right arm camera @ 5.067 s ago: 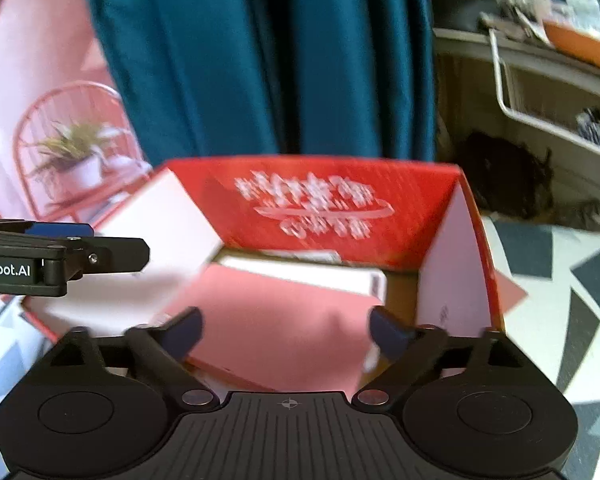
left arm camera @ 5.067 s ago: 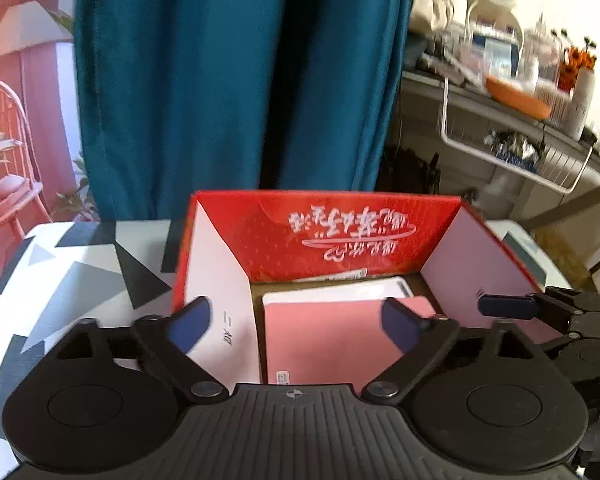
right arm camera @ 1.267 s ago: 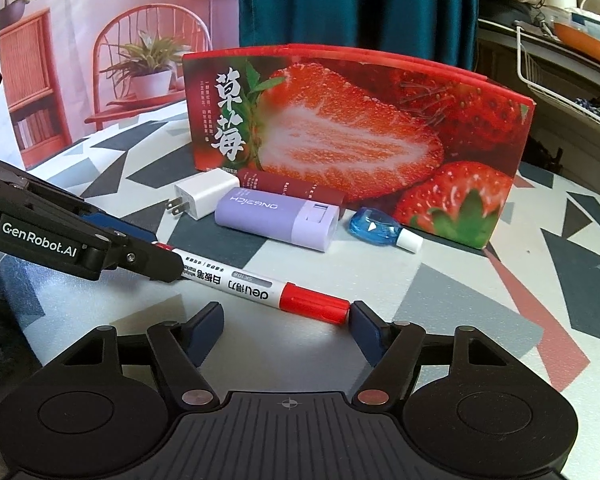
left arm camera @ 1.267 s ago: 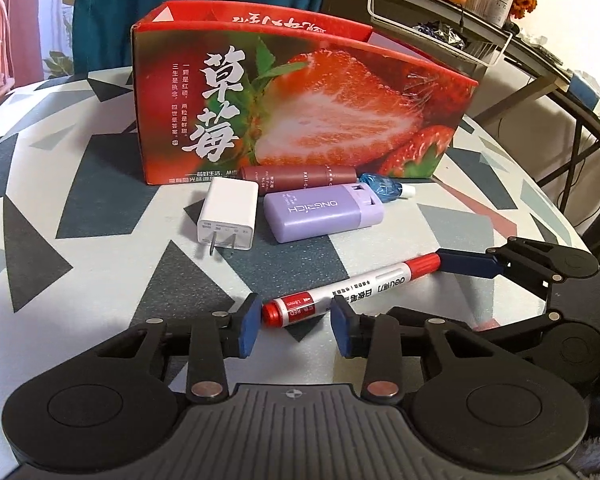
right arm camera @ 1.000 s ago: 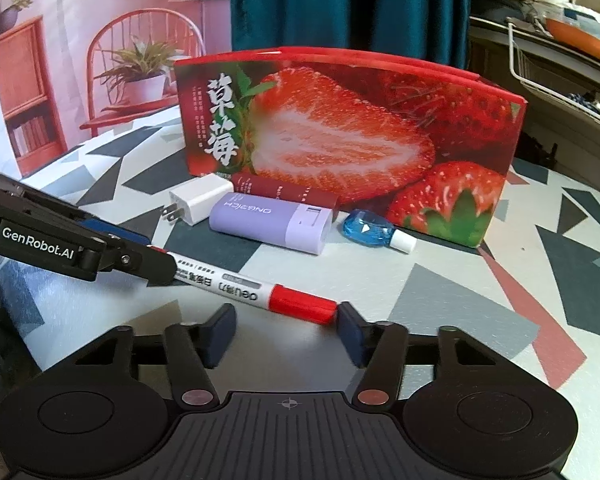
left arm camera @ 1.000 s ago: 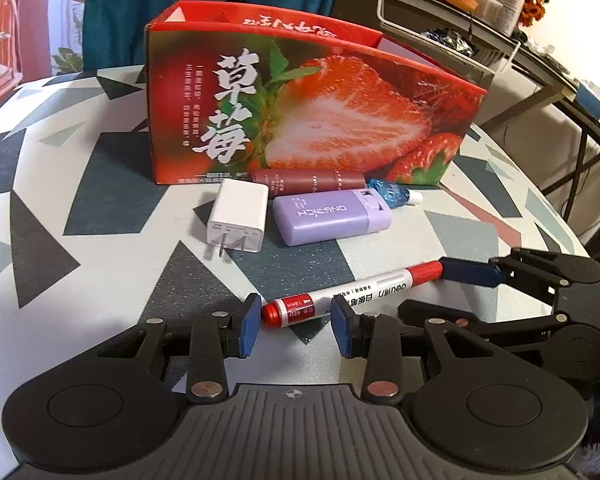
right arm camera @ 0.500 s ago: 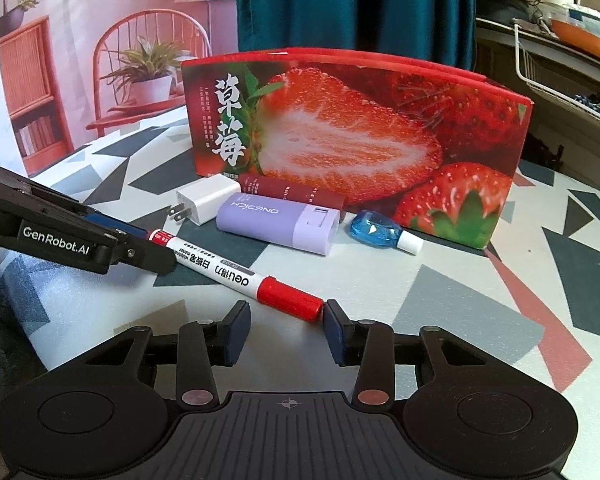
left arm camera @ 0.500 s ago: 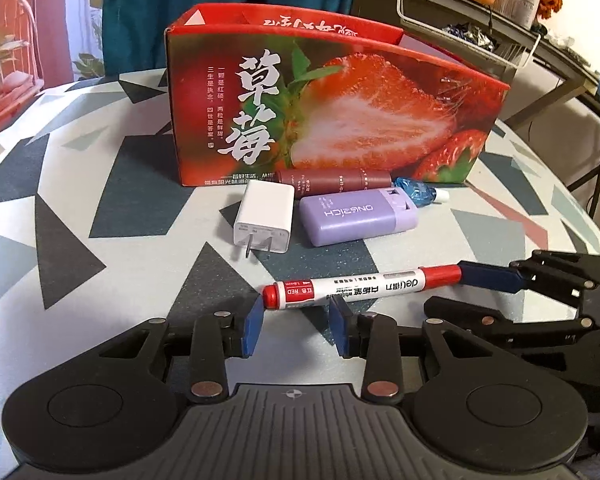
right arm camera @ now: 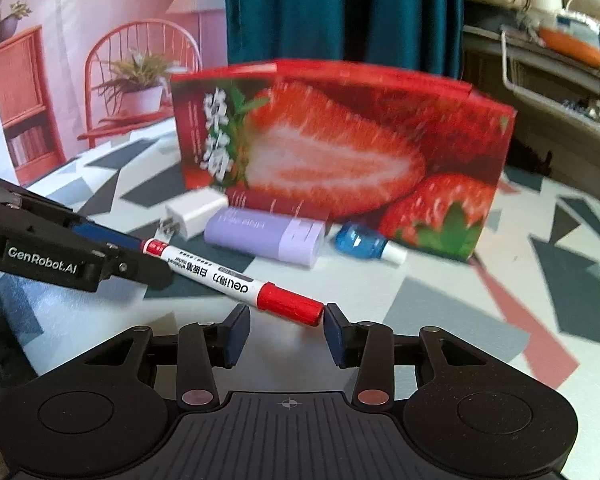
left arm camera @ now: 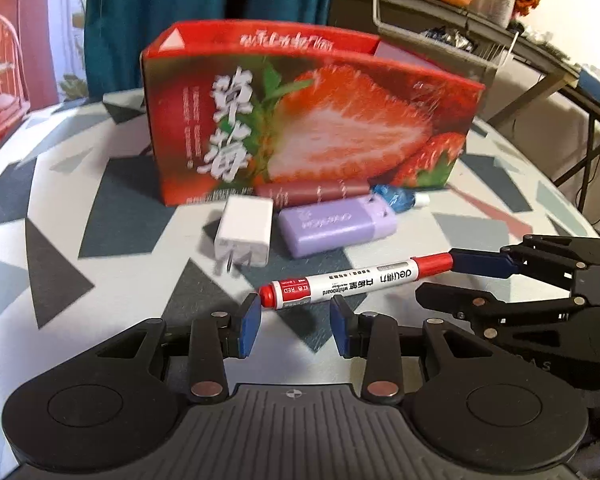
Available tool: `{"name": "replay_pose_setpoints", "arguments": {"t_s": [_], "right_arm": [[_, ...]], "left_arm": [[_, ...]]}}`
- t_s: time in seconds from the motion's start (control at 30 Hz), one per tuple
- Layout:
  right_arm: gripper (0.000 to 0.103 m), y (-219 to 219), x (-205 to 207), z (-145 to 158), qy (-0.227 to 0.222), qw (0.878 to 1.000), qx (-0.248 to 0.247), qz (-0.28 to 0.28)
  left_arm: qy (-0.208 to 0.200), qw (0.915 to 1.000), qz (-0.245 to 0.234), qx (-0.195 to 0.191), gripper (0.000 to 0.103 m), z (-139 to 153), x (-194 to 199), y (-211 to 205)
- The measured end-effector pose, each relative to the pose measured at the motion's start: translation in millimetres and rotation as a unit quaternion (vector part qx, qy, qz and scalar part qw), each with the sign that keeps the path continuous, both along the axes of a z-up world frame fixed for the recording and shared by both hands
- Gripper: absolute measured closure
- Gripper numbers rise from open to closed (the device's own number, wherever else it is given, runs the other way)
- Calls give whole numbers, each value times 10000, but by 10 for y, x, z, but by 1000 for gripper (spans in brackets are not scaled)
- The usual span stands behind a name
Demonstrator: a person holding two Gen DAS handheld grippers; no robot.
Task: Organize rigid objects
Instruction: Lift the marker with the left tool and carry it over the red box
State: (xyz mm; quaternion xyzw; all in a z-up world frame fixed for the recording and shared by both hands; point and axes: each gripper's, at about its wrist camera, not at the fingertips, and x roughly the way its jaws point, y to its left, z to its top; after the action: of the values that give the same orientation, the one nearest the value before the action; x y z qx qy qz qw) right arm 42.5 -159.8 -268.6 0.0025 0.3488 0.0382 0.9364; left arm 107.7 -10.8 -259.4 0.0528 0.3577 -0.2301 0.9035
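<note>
A red-capped whiteboard marker (left arm camera: 356, 280) (right arm camera: 220, 276) spans the gap between my two grippers, in front of the strawberry box (left arm camera: 320, 140) (right arm camera: 340, 152). My left gripper (left arm camera: 294, 320) is shut on its tail end: the end butts the left pad and the barrel crosses the right pad's tip. My right gripper (right arm camera: 286, 328) is shut on the red cap end, which presses the right pad. Both pairs of jaws stand narrow with a gap. Whether the marker is off the table (left arm camera: 80, 200) I cannot tell.
Against the box front lie a white charger plug (left arm camera: 244, 236), a purple case (left arm camera: 336, 228), a dark red tube (left arm camera: 312, 194) and a small blue bottle (left arm camera: 396, 198). Beyond the table are a teal curtain (left arm camera: 204, 20) and a cluttered shelf (left arm camera: 440, 12).
Both grippers came from above the open box down to the marker. Over the last second the right jaws narrowed onto the cap end, and the left stayed on the tail.
</note>
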Motion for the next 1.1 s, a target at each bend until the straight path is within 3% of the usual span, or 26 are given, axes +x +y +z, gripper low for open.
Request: {"name": "replay_pose_setpoints", "arguments": {"t_s": [0.23,0.37,0.53,0.67,0.9,1.1], "right_arm": [[65,2,9,170,-326,9991,-276,73],[65,-56,79,431,-697,9964,-479,78],[65,-206,286,819,-1123,9920,-569,-33],[64,-323,583,1069,-1175,9906,-701,-23],[64,-549,1158,1179,-1027,9937,-440,-104],[64,-704,1669,992,-360,9991,-189,-130]], "left_arm": [[-145,9996,2,-256,64,159,17,31],[-222,9977,12,-641,64,430,140,41],[-649,9941,-34,-868,59,818,256,-54],[-818,9924,-10,-924,56,1073,431,-161],[-357,9932,139,-1099,52,1214,1027,-234],[197,9948,247,-964,51,1101,1504,-311]]}}
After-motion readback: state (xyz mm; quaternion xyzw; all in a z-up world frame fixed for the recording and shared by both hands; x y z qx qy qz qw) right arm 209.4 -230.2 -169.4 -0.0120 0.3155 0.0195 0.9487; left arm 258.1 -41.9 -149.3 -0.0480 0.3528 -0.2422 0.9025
